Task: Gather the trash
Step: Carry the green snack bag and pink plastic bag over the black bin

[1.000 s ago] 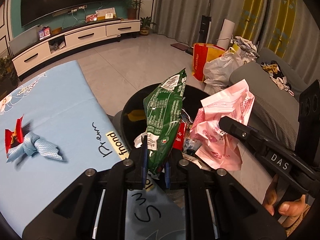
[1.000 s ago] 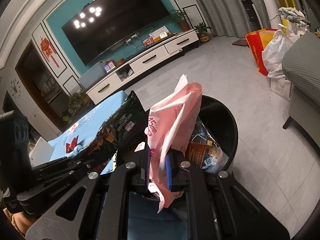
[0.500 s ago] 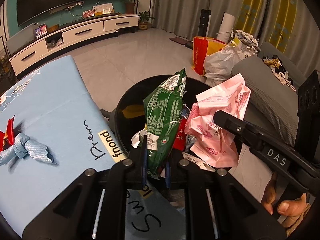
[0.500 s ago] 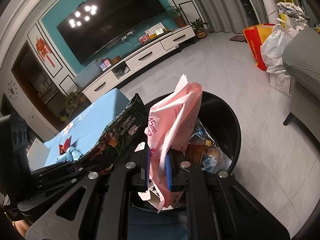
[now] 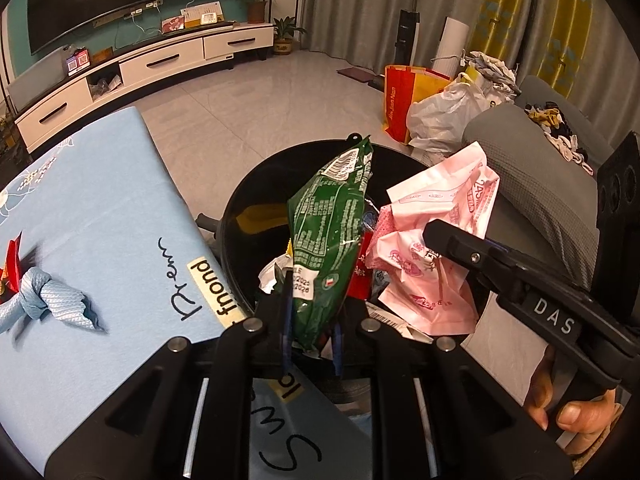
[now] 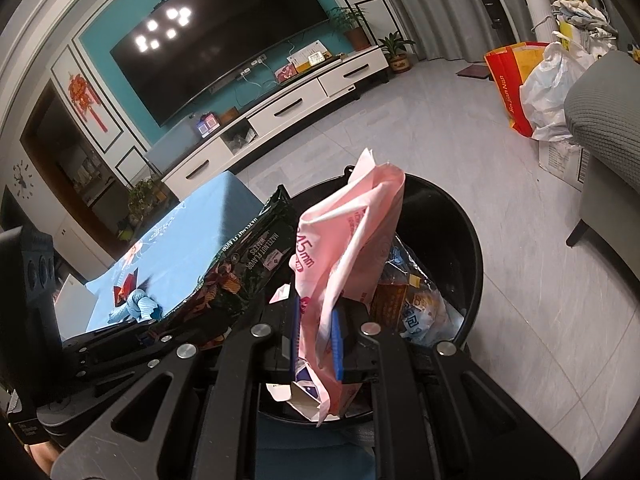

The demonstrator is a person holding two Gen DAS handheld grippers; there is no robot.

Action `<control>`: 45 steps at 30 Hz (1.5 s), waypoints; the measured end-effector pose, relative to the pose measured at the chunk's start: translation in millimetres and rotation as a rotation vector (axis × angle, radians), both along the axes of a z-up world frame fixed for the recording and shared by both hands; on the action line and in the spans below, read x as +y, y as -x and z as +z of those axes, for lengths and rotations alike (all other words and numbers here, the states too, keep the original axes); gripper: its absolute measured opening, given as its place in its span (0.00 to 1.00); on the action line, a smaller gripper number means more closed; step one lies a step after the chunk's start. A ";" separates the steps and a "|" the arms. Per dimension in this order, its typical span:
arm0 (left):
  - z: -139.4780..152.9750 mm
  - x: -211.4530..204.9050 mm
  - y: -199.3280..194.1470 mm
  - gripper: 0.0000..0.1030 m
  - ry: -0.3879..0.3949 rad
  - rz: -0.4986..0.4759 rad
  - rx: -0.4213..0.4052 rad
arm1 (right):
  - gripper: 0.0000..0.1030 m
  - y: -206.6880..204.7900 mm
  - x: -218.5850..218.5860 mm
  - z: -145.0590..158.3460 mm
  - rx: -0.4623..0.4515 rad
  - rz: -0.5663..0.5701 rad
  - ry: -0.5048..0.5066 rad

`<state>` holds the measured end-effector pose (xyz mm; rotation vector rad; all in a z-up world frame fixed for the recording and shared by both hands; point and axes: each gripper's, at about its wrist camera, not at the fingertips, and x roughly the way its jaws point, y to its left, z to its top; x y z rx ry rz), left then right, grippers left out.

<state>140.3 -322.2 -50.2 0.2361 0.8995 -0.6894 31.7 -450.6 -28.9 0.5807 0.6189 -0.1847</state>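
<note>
My left gripper is shut on a green snack wrapper and holds it upright over the black trash bin. My right gripper is shut on a crumpled pink plastic bag, also over the bin. The pink bag shows in the left wrist view, the green wrapper in the right wrist view. The bin holds several wrappers. A knotted blue cloth and a red wrapper lie on the table.
The table with a light blue cloth stands left of the bin. A grey sofa is at the right. Red and white bags stand on the tiled floor behind. A white TV cabinet lines the far wall.
Both grippers have moved further over the bin with their wrappers still held. The table has slid left in the left wrist view.
</note>
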 end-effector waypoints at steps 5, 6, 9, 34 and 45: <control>-0.8 -3.1 -2.0 0.16 -0.001 -0.004 0.001 | 0.13 -0.5 -0.1 -0.4 0.000 0.000 -0.001; -1.0 -3.4 -1.6 0.16 -0.002 -0.004 0.001 | 0.13 -0.5 -0.1 -0.4 0.000 0.000 -0.001; -1.6 -4.7 -1.6 0.16 -0.003 -0.006 0.000 | 0.13 -0.7 -0.1 -1.2 0.002 -0.001 -0.003; -8.8 -3.3 0.3 0.17 -0.012 -0.001 0.000 | 0.13 -1.0 -3.2 -6.0 0.006 -0.005 -0.006; -8.2 -2.0 0.2 0.17 -0.014 0.000 -0.003 | 0.14 0.4 -2.6 -8.0 0.011 -0.008 0.008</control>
